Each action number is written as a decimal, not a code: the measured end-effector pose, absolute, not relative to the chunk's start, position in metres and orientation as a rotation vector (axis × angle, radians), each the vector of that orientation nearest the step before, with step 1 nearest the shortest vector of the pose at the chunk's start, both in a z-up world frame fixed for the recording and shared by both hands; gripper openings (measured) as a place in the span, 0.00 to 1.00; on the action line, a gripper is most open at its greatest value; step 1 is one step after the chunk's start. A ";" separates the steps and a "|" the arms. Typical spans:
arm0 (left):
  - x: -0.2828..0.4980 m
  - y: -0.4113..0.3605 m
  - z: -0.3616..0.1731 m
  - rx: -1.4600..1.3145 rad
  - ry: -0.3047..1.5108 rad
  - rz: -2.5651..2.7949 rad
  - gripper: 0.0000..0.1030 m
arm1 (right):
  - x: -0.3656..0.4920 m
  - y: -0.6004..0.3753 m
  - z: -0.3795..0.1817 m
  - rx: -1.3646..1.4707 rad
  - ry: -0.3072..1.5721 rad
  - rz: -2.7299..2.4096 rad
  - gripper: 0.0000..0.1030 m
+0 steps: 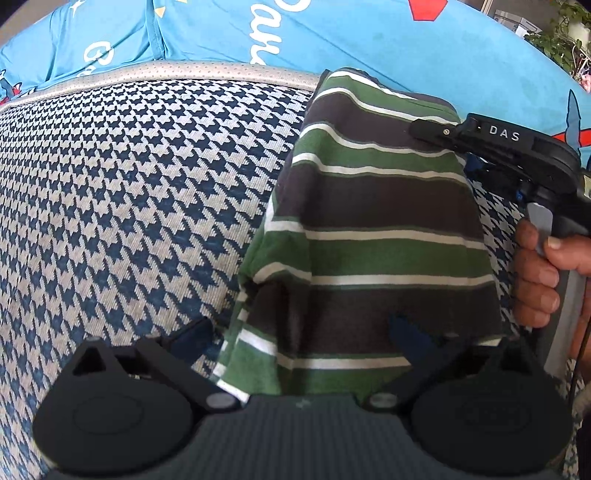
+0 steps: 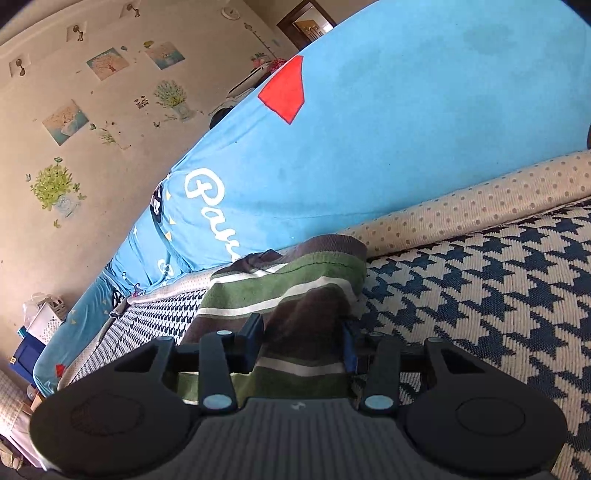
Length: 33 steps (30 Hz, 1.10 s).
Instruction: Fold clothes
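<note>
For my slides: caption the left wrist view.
Both tongs, left and right, at opposite ends of a striped garment on a houndstooth cover.

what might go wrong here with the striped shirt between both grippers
1. The right gripper has only a bunched edge of the striped shirt between its fingers; the cloth could slip out on a pull.
2. The left gripper stands wide over the near edge, so that end may drag and spoil the fold.
3. The shirt's far end lies against the blue cover and could catch there.

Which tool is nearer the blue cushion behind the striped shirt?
Right. The right tool is at the striped shirt's far edge by the blue cushion; the left tool straddles its near end.
</note>
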<state>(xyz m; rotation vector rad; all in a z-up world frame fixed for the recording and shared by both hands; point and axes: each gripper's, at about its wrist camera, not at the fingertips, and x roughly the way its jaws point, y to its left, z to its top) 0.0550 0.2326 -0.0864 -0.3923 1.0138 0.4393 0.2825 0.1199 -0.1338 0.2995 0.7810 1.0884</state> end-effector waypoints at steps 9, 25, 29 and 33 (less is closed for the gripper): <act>0.057 0.233 -0.081 -0.397 1.011 0.452 1.00 | 0.268 0.125 -0.126 0.250 0.727 1.025 0.10; 0.068 0.201 -0.054 -0.306 0.917 0.330 1.00 | 0.264 -0.003 -0.053 0.229 0.551 0.472 0.09; 0.061 0.192 -0.043 -0.244 0.868 0.316 1.00 | 0.254 -0.064 -0.039 0.244 0.537 0.246 0.09; 0.046 0.185 -0.034 -0.258 0.842 0.287 1.00 | 0.233 -0.114 -0.025 0.198 0.453 0.090 0.10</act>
